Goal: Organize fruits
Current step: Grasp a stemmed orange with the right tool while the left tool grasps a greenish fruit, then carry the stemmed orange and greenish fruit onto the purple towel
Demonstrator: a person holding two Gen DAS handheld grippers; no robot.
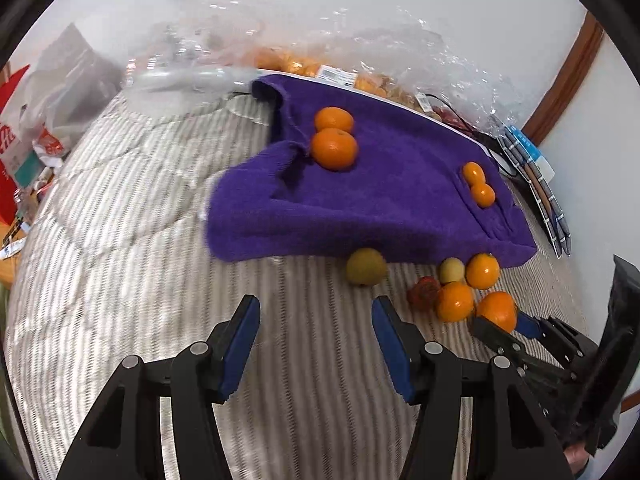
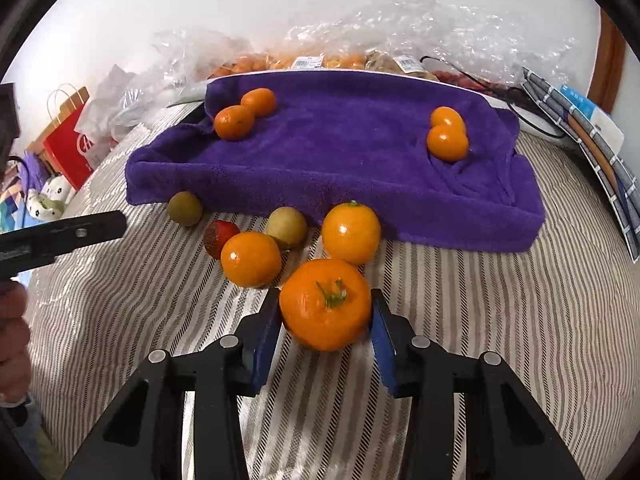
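Note:
A purple towel (image 2: 340, 156) covers a raised tray on the striped bed; it also shows in the left wrist view (image 1: 380, 184). Two oranges (image 2: 244, 114) lie at its back left and two (image 2: 447, 134) at its right. In front lie loose fruits: two oranges (image 2: 251, 259) (image 2: 351, 233), two greenish fruits (image 2: 185, 208) (image 2: 287, 227) and a red one (image 2: 219, 238). My right gripper (image 2: 326, 312) is shut on an orange (image 2: 325, 304) with a green stem. My left gripper (image 1: 316, 320) is open and empty, just short of a greenish fruit (image 1: 366, 267).
Clear plastic bags of fruit (image 2: 360, 56) lie behind the towel against the wall. A red paper bag (image 2: 68, 140) and clutter stand at the far left. Checked cloth and a box (image 2: 592, 128) lie at the right edge of the striped bedcover (image 2: 500, 320).

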